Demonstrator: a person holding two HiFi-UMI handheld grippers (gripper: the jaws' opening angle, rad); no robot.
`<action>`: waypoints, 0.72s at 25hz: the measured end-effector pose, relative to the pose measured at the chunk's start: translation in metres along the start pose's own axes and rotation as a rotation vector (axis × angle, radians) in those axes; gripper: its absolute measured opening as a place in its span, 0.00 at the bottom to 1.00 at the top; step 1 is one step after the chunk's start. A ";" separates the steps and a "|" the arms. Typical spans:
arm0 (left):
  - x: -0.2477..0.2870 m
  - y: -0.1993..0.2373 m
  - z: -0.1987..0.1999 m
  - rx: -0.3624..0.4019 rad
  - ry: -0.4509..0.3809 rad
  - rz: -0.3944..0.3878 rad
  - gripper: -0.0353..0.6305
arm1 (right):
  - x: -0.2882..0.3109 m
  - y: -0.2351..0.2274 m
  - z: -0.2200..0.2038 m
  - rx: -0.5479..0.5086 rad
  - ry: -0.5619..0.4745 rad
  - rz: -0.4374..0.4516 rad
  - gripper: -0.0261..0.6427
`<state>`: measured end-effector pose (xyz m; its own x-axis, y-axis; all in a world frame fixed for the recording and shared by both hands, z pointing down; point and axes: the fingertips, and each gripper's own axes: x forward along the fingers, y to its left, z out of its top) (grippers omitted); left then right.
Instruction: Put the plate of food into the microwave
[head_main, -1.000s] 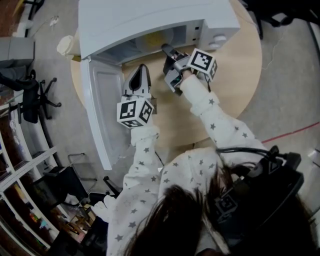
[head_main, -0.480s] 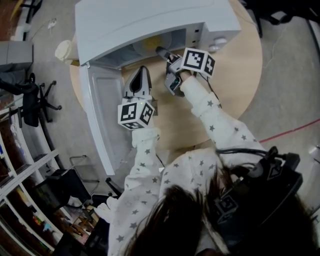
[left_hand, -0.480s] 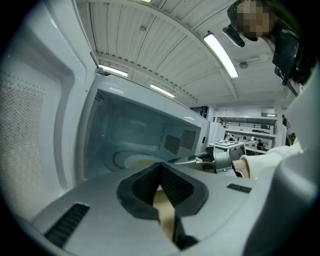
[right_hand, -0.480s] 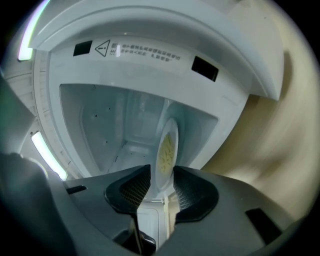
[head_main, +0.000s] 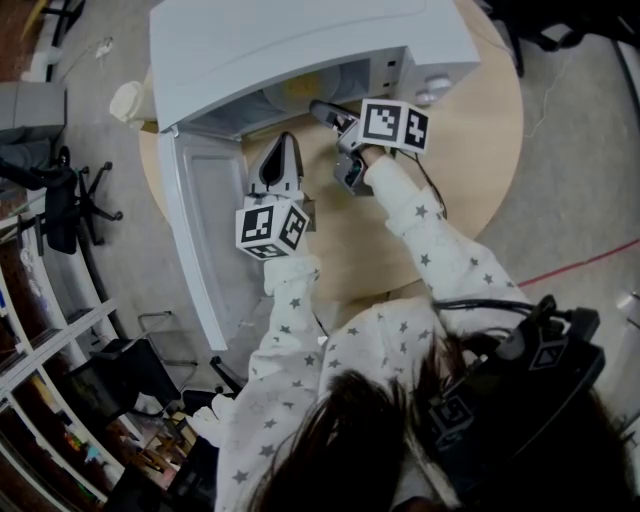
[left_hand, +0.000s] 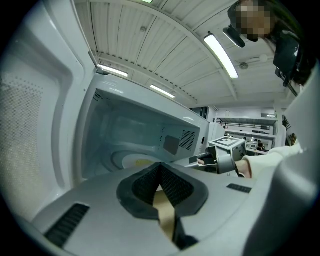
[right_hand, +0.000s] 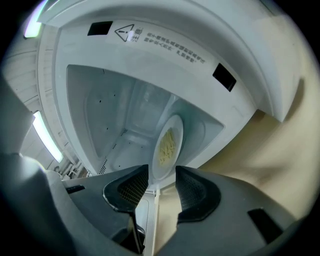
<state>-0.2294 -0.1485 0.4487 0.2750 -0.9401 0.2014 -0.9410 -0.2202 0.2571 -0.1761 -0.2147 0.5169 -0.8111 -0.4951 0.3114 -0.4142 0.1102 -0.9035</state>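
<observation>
The white microwave (head_main: 300, 40) stands on the round wooden table (head_main: 470, 150) with its door (head_main: 200, 220) swung wide to the left. The white plate of yellow food (right_hand: 167, 145) lies on the cavity floor, and shows in the head view as the plate (head_main: 300, 88). My right gripper (right_hand: 162, 182) is at the cavity mouth. Its jaws are opening, the plate's near rim lies between the tips, and the pads do not press on it. My left gripper (head_main: 280, 150) hovers in front of the door opening, shut and empty.
The open door (left_hand: 30, 125) fills the left of the left gripper view. The microwave's control panel (head_main: 420, 75) is on the right of its front. Office chairs (head_main: 60, 190) and shelves stand on the floor to the left of the table.
My right gripper has moved a little deeper toward the microwave mouth and to the left. The left gripper has held its place by the door.
</observation>
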 end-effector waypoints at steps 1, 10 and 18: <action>0.000 -0.001 0.000 0.001 0.000 -0.001 0.06 | -0.001 0.001 0.000 0.003 0.001 0.005 0.27; -0.005 -0.017 0.003 0.012 -0.011 -0.004 0.06 | -0.027 0.013 -0.007 -0.011 0.031 0.082 0.27; -0.017 -0.041 0.008 0.020 -0.039 -0.007 0.06 | -0.065 0.048 -0.013 -0.006 0.053 0.213 0.12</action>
<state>-0.1972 -0.1258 0.4268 0.2737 -0.9479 0.1632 -0.9431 -0.2312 0.2392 -0.1487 -0.1665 0.4573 -0.9009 -0.4143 0.1291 -0.2338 0.2129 -0.9487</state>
